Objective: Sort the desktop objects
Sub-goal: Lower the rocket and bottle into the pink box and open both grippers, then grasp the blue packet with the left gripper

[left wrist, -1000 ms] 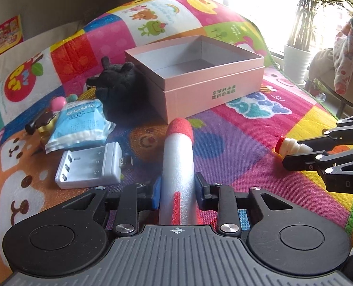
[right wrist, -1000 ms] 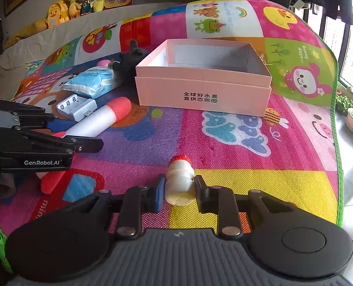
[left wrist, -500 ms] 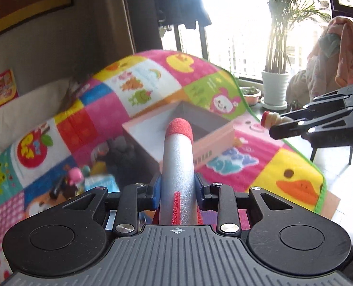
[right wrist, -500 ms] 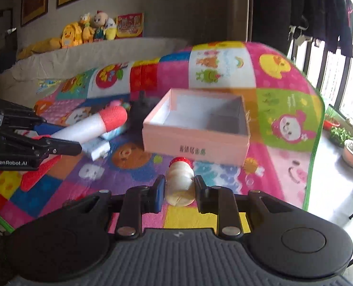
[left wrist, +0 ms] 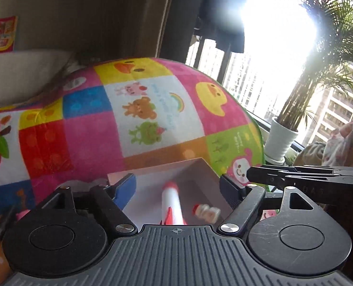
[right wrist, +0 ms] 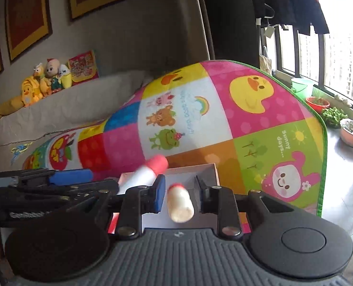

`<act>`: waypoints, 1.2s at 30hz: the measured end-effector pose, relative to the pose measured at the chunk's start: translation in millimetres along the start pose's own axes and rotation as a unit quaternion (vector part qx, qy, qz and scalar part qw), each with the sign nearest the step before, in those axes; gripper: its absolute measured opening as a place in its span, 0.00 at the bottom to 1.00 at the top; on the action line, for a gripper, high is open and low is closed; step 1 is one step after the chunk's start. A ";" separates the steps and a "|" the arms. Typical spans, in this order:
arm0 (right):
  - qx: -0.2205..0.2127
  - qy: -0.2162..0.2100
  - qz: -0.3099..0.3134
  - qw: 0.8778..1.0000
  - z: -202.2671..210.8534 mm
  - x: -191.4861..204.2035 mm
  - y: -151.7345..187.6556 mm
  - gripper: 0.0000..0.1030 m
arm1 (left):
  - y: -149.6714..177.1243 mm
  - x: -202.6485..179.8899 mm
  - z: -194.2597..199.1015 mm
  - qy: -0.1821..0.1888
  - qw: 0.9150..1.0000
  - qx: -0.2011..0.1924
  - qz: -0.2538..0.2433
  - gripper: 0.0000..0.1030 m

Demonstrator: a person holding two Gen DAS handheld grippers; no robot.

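My left gripper (left wrist: 177,187) is open over the pink box (left wrist: 200,186). The white foam rocket with a red tip (left wrist: 172,202) is loose below it, inside the box. My right gripper (right wrist: 178,191) is open too, also above the pink box (right wrist: 193,169). The small white bottle with a red cap (right wrist: 179,202) sits free between its fingers, touching neither. The same bottle (left wrist: 206,212) shows blurred beside the rocket in the left wrist view. The rocket (right wrist: 147,171) and the left gripper (right wrist: 57,178) show at the left of the right wrist view.
The colourful patchwork play mat (left wrist: 133,119) rises behind the box. A potted palm (left wrist: 281,140) stands by the window at right. Plush toys (right wrist: 43,83) sit on the grey sofa back. Flower pots (right wrist: 352,131) line the windowsill. A pink toy (left wrist: 21,214) lies at lower left.
Both grippers moved over the pink box and opened. The foam rocket left the left gripper and the small bottle left the right gripper; both are dropping into the box.
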State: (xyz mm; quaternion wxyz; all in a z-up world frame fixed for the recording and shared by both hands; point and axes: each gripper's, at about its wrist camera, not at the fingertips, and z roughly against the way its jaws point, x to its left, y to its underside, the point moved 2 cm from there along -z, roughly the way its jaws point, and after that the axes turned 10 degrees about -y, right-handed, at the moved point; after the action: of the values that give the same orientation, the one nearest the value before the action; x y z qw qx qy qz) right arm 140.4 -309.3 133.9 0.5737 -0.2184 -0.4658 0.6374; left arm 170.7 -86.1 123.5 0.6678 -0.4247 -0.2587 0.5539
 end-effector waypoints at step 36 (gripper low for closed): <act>0.165 -0.158 0.201 0.953 -98.3 206.4 179.5 0.50 | 184.7 160.8 143.4 -0.227 0.969 0.020 0.091 1.00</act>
State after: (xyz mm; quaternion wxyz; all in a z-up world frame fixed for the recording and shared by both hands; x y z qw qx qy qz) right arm 74.7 -66.1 -11.1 0.3813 -0.1066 -0.3852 0.8336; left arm -1.8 113.2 18.2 0.5465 -0.2962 -0.3532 0.6992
